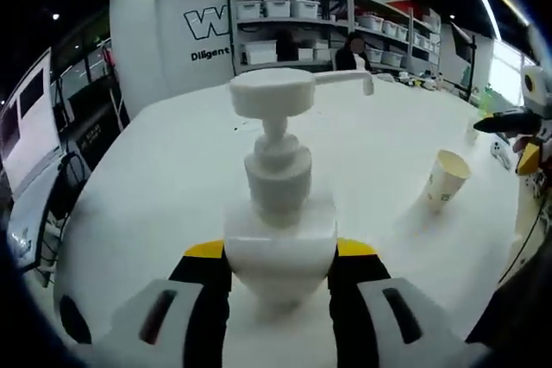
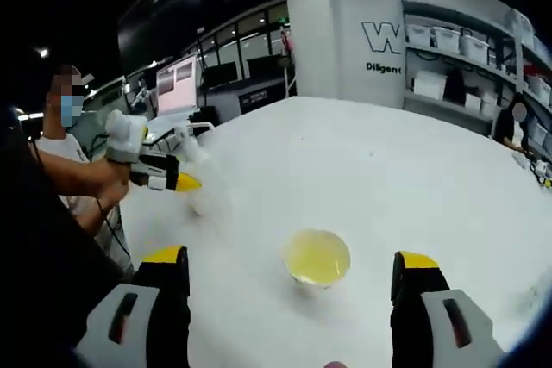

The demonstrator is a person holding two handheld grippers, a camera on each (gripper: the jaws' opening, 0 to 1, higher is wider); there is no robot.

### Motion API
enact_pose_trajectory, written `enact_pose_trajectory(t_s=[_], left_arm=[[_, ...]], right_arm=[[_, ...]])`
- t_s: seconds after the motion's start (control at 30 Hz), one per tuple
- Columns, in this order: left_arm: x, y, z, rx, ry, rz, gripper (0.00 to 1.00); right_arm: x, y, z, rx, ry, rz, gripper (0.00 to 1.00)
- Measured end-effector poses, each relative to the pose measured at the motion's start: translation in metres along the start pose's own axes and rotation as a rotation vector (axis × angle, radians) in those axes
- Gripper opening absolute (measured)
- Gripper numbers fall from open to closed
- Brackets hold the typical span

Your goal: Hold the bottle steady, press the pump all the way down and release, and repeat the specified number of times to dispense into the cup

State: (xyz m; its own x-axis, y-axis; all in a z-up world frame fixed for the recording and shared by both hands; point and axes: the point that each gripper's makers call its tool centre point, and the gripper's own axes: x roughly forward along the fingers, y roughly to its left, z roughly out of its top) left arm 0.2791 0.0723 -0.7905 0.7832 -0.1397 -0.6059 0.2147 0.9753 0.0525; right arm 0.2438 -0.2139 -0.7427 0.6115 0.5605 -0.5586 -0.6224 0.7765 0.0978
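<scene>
In the left gripper view, the left claw (image 1: pixel 278 277) is clamped on the white pump bottle (image 1: pixel 279 234), which stands upright on the white bench (image 1: pixel 172 178) with its pump head (image 1: pixel 274 90) raised; a paper cup (image 1: pixel 447 178) stands well apart to the right. In the right gripper view, the right claw (image 2: pixel 291 277) has its jaws wide apart above the cup (image 2: pixel 317 257), which holds yellowish liquid.
</scene>
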Motion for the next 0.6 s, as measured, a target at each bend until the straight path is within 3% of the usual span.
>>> enact_pose_trajectory(t_s=[0.33,0.6], left_arm=[[-0.006,0.023,-0.008,-0.043,0.022,0.118,0.42],[-0.012,0.016,-0.012,0.027,0.033,0.058,0.44]], right_arm=[[-0.007,0.005,-0.028,0.043,0.022,-0.020,0.98],[-0.009,0.006,-0.034,0.065,0.028,-0.028,0.98]])
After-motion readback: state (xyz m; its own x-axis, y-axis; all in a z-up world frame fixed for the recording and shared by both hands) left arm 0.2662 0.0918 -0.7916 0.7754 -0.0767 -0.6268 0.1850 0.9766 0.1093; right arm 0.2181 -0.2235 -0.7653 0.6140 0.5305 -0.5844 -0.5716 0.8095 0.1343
